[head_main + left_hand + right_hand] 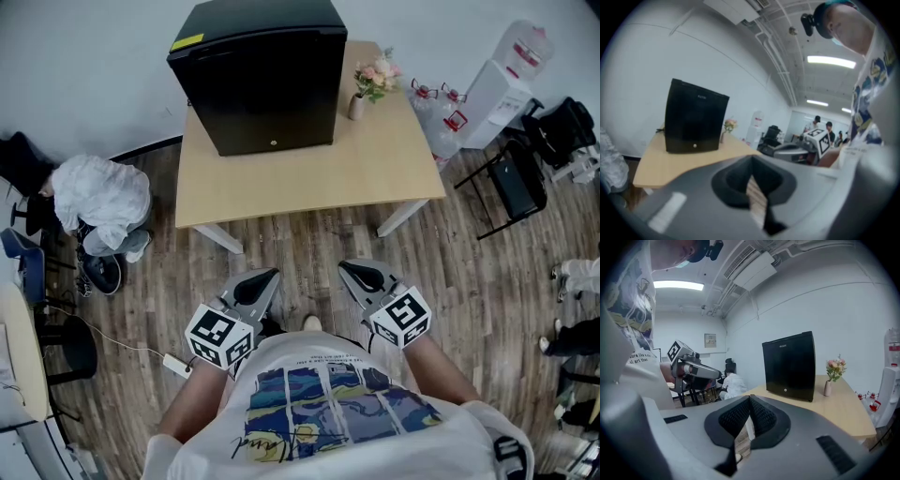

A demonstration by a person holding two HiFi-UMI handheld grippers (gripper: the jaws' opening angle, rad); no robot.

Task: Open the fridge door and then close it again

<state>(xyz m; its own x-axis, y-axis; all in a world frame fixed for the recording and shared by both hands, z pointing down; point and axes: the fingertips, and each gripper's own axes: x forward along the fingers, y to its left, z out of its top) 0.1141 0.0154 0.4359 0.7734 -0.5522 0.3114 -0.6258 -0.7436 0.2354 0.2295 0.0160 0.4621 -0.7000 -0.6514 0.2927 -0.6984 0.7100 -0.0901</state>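
A black mini fridge (258, 70) stands at the back of a light wooden table (309, 178) with its door closed. It also shows in the left gripper view (693, 117) and in the right gripper view (790, 365). Both grippers hang low over the wooden floor, close to the person's body and well short of the table. My left gripper (267, 277) (751, 161) is shut with nothing in it. My right gripper (349, 269) (750, 399) is likewise shut and empty. Each points roughly toward the table.
A small vase of flowers (361, 98) sits on the table right of the fridge. A water dispenser (502, 89) and a black chair (516, 183) stand to the right. A white garment heap (98, 197) lies at left, a power adapter (176, 364) on the floor.
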